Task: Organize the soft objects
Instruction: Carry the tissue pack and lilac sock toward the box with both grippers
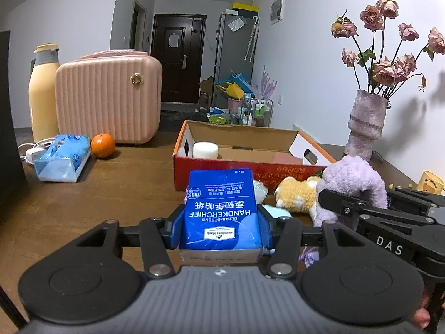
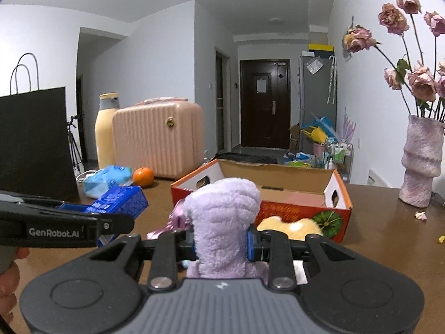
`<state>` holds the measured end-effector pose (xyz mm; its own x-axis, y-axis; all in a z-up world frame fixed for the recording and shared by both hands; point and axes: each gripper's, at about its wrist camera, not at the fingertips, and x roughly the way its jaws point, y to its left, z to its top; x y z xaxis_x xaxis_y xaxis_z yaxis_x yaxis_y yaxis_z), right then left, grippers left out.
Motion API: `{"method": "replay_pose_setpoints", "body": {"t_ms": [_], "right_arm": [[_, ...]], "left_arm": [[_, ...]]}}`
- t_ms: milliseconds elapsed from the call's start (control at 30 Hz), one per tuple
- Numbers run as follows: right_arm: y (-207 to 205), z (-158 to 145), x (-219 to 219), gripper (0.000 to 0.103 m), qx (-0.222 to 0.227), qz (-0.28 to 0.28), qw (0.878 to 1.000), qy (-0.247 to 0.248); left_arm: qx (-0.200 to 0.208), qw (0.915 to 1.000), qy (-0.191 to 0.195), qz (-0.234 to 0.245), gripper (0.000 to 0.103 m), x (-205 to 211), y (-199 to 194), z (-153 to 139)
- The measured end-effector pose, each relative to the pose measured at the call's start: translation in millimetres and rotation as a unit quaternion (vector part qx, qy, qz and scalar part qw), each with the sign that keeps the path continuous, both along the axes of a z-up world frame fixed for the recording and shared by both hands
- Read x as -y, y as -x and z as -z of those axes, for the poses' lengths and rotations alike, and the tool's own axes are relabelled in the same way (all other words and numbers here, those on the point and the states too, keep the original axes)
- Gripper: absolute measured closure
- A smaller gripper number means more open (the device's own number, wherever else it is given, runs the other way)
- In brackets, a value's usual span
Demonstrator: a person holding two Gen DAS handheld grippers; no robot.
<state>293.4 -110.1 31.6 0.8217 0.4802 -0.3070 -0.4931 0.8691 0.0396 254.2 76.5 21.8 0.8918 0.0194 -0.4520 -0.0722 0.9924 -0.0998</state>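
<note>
handkerchief pack clamped in left fingers; purple plush squeezed in right fingers.

The yellow plush toy lies half hidden behind the right tool; box lettering blurred.

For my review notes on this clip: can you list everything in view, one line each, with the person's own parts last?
handkerchief pack: one, blue, clamped in the left tool
plush toy: one, lilac, clamped in the right tool
second plush: one, yellow, on the table in front of the box
cardboard box: one, red-orange, open, mid-table
white roll: one, inside the box
tissue pack: one, light blue, table left
orange: one, beside the tissue pack
case: one, pink, ribbed, behind the orange
flask: one, cream, left of the case
vase: one, mauve, with dried roses, right
paper bag: one, black, far left
mug: one, yellow, right edge
left tool: black
right tool: black
</note>
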Motion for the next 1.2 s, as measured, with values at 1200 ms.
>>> {"method": "replay_pose_setpoints", "body": {"t_ms": [1200], "right_arm": [[-111.9, -34.8, 28.9, 0.074, 0.018, 0.049, 0.998, -0.023]], "left_arm": [[0.04, 0.9991, -0.006, -0.01, 0.05, 35.4, -114.0, -30.1]]}}
